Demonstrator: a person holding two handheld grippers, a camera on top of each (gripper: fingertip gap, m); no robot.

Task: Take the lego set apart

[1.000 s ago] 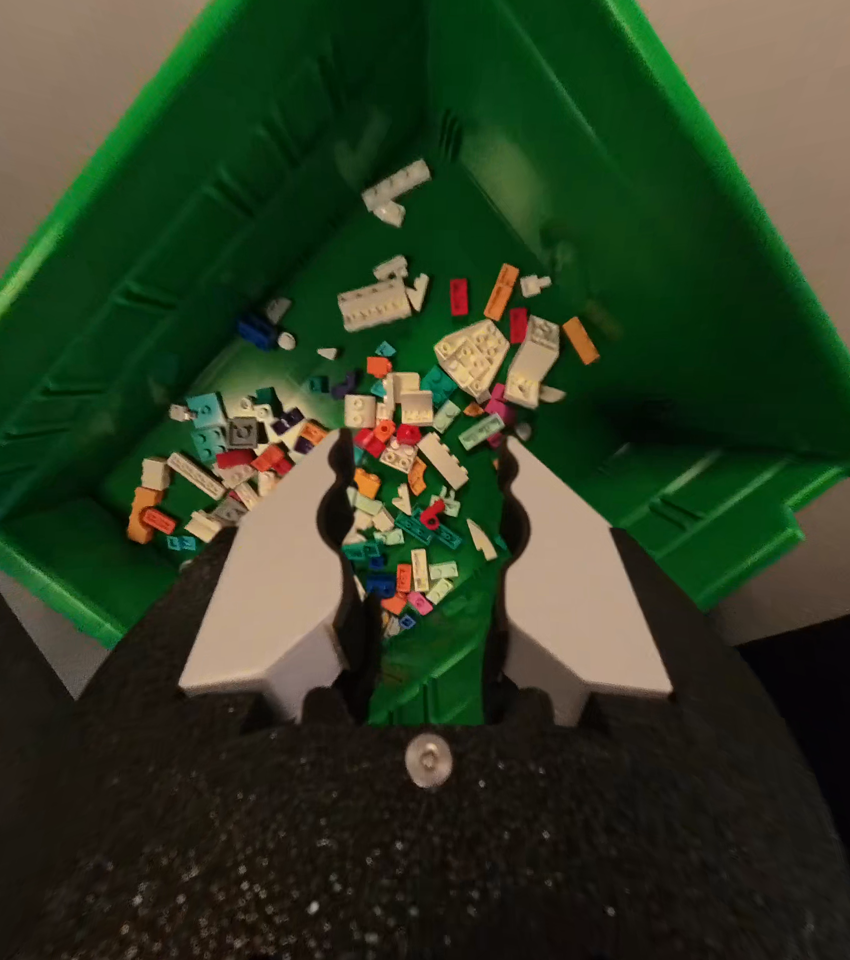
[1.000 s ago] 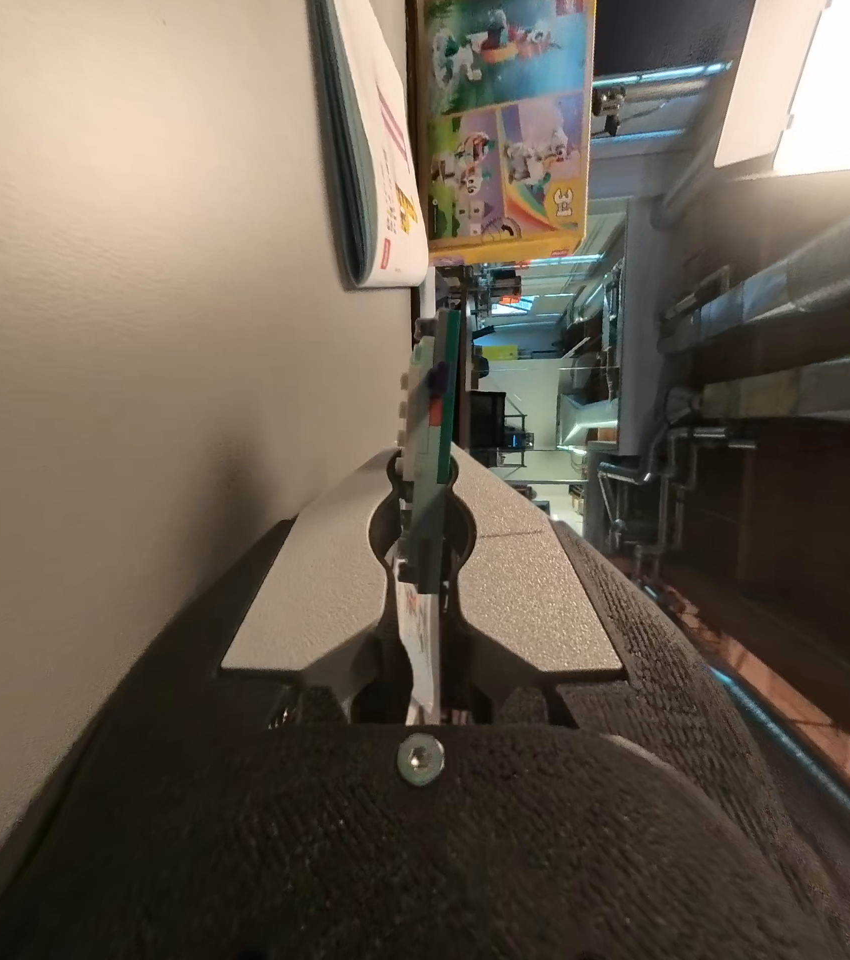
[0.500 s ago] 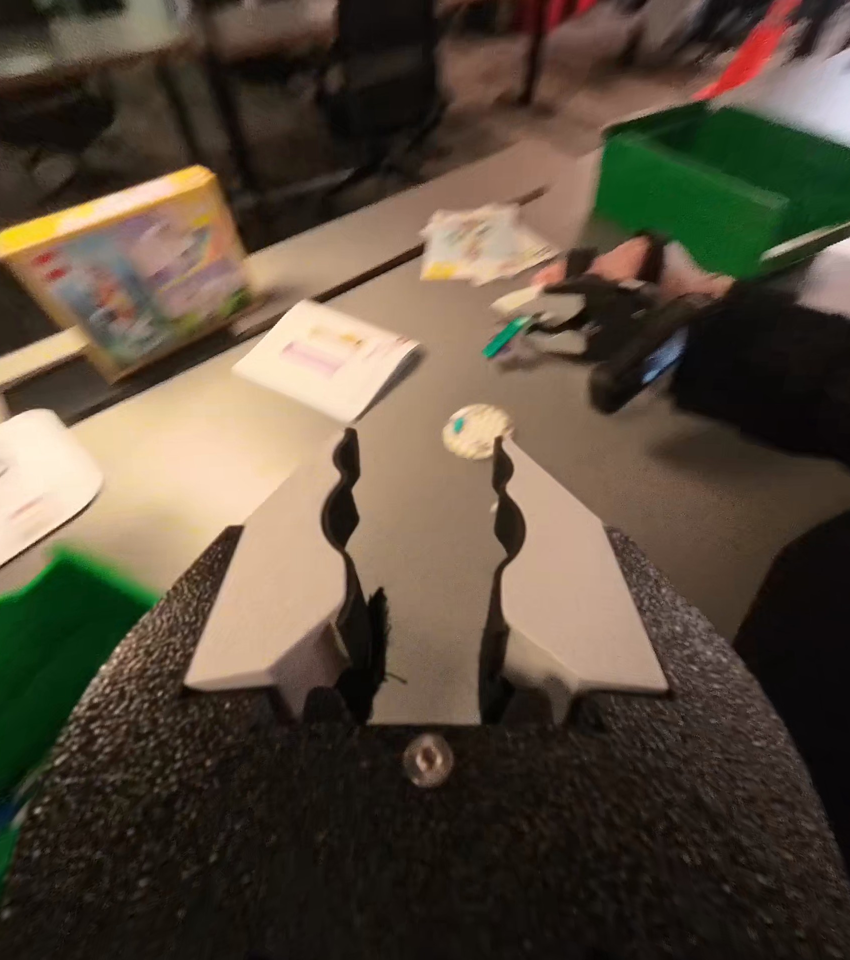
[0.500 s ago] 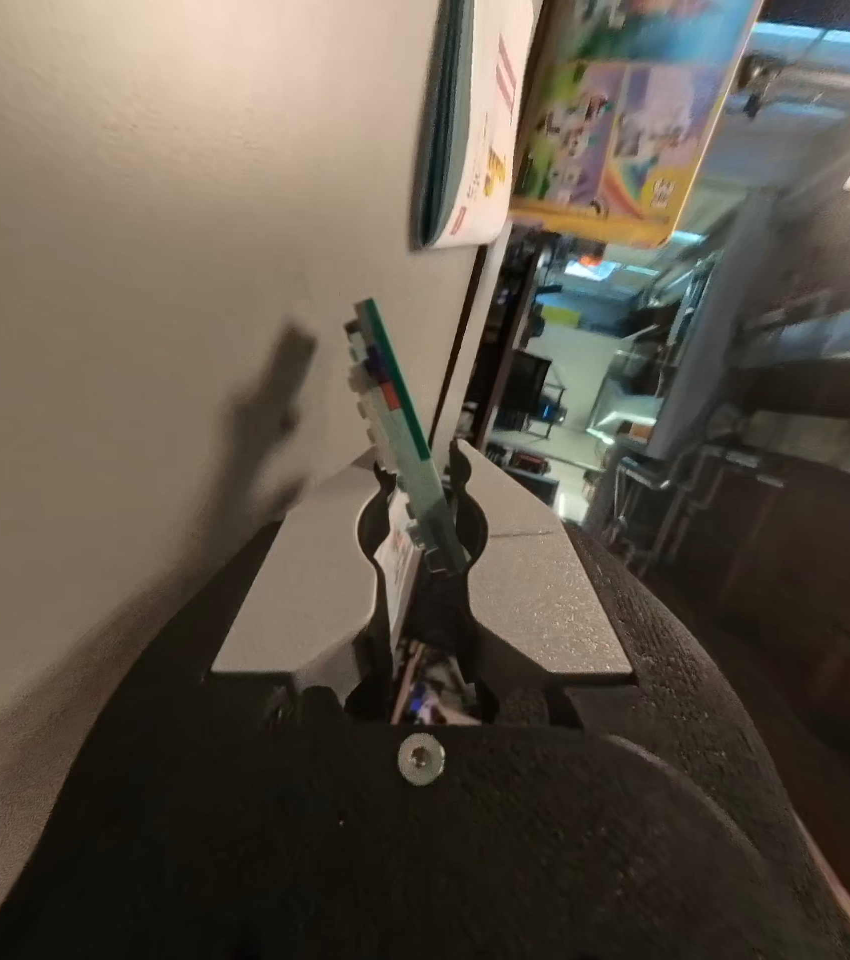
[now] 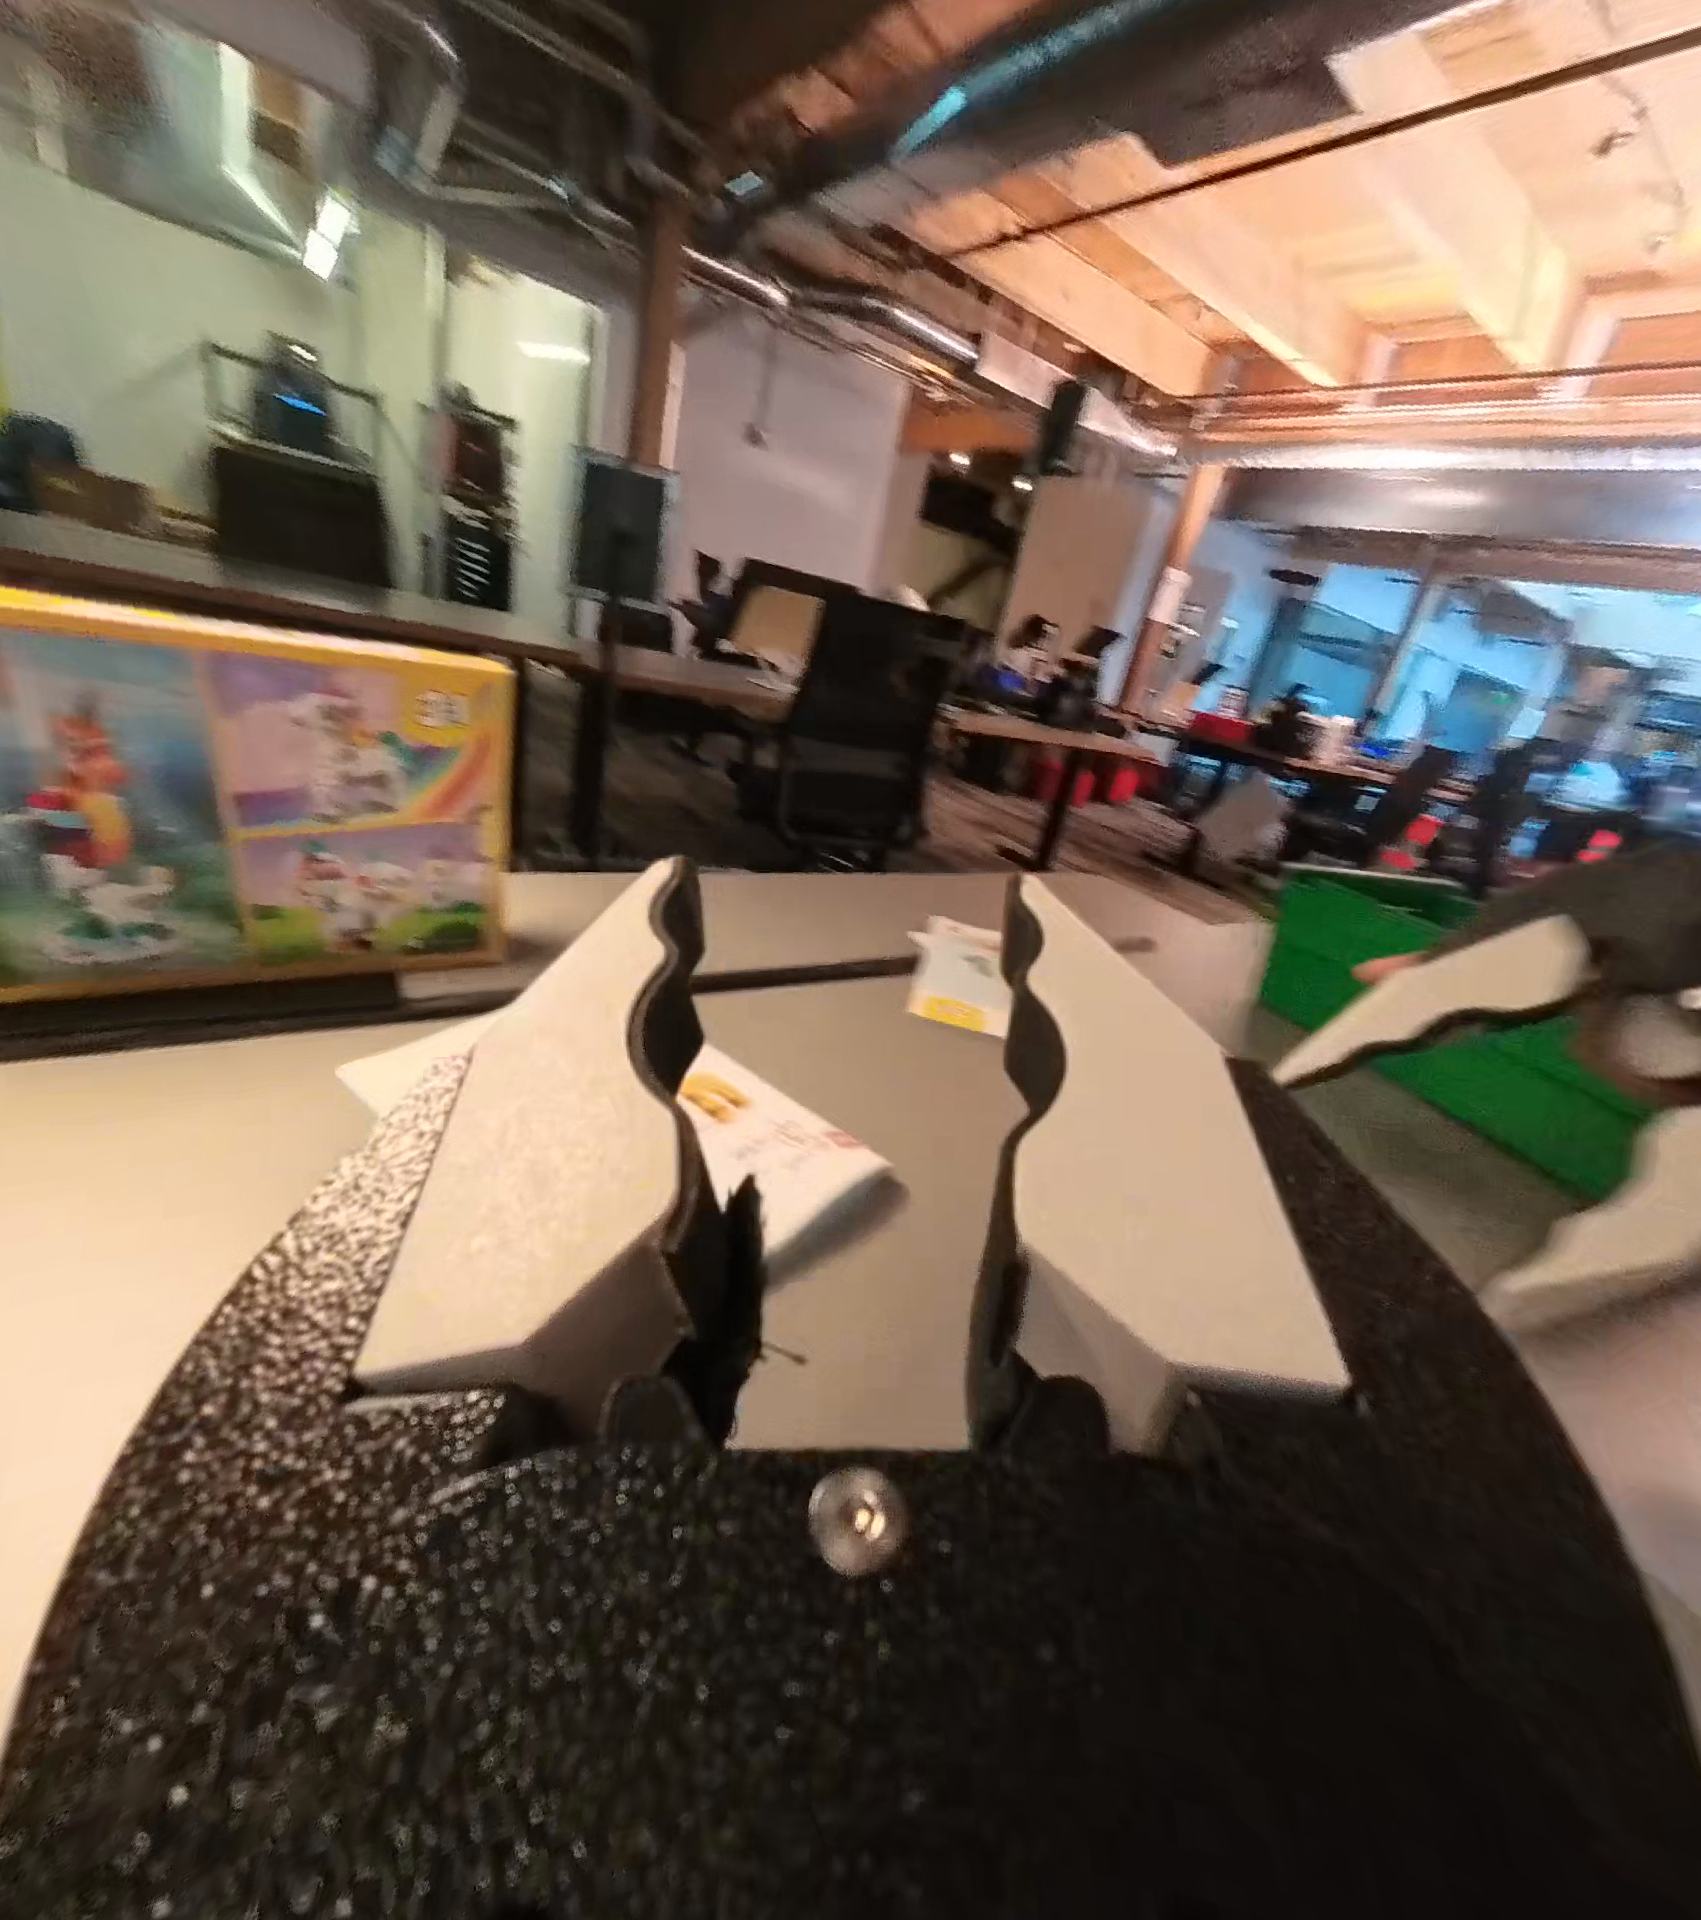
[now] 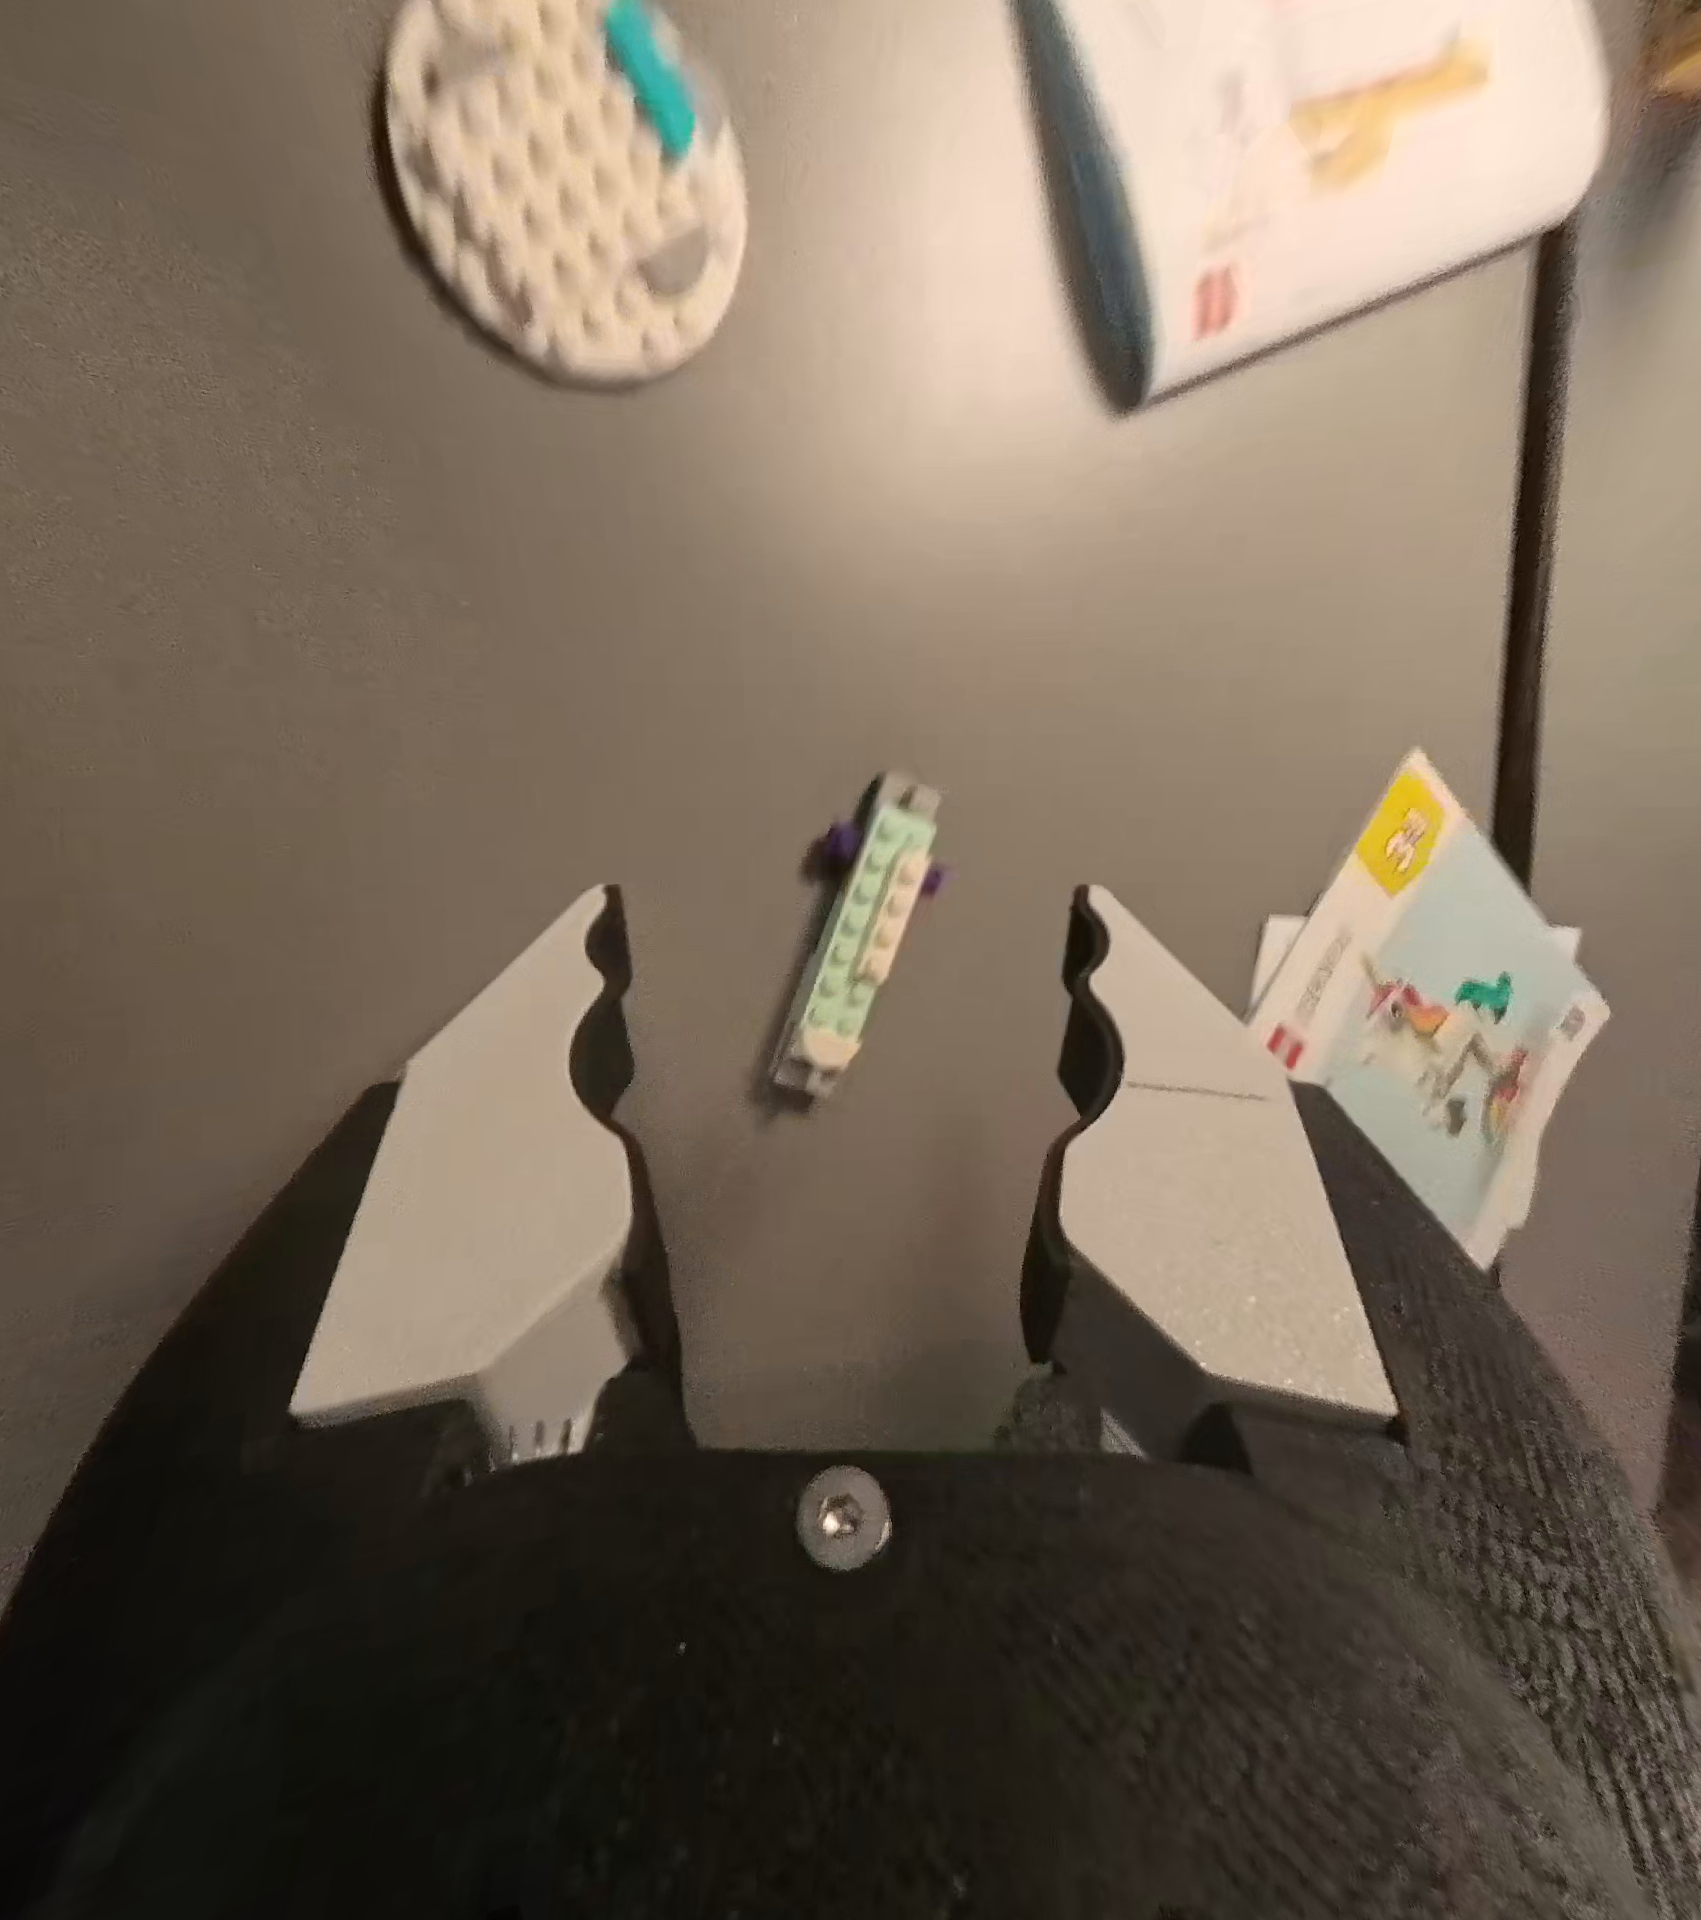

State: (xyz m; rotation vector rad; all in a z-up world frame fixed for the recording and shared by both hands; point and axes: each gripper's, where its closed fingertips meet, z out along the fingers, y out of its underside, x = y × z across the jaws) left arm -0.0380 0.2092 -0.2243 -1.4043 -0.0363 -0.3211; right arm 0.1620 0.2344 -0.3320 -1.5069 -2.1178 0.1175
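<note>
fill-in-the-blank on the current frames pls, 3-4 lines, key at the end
1. The right tool is ____, gripping nothing.
2. The mint-green lego strip lies flat on the ____ table.
3. The round white studded plate carries a ____ piece near its top.
4. In the left wrist view, the yellow-edged lego box stands to the ____ of the left tool.

Missing words: open; grey; teal; left

Left wrist view: sitting low over the grey table (image 5: 856, 1049), facing level across it toward the yellow box (image 5: 202, 800) and the room beyond, taking in the right gripper (image 5: 1365, 1164) at far right. Right wrist view: looking steeply down, close above the same table (image 6: 306, 675). Both are sharing the open booklet (image 5: 804, 1174) (image 6: 1324, 166).
</note>
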